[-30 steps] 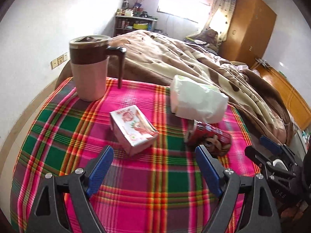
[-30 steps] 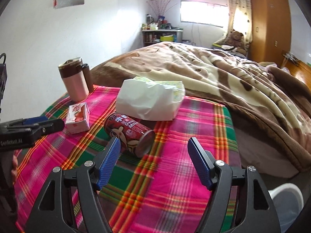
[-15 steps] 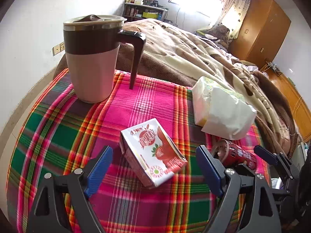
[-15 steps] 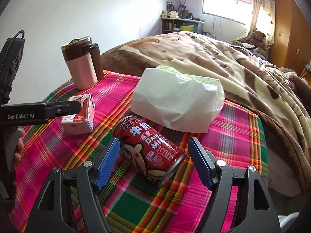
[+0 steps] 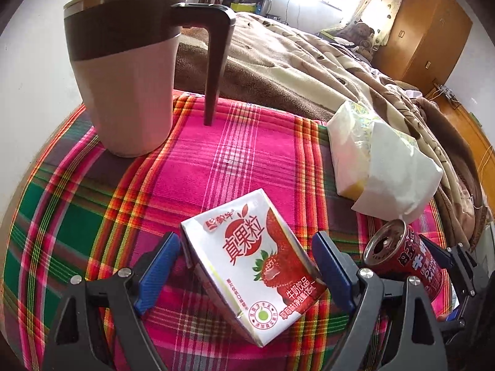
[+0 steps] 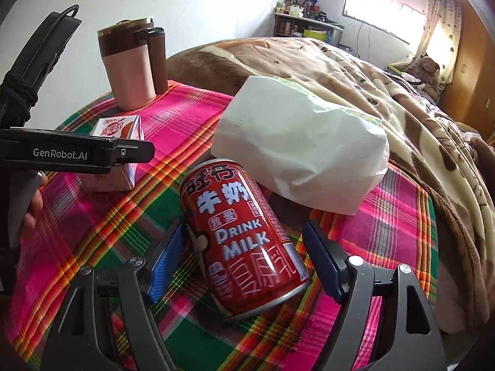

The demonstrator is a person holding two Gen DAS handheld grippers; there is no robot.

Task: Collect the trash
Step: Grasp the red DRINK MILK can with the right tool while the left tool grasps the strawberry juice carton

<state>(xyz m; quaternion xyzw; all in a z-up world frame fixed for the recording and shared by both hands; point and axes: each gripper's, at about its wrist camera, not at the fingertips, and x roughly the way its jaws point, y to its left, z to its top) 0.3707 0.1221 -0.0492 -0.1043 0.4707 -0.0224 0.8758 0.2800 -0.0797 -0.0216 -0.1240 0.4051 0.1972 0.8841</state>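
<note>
Red milk can [image 6: 244,238], lying sideways, undented

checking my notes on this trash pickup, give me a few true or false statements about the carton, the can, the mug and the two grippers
1. The strawberry milk carton lies between the left gripper fingers. True.
2. The red can stands upright. False: it lies on its side on the plaid cloth.
3. The right gripper is shut on the can. False: its jaws have just been opening, with the can between them.
4. The mug stands upright. True.
5. The white bag lies inside the mug. False: it lies behind the can.
</note>
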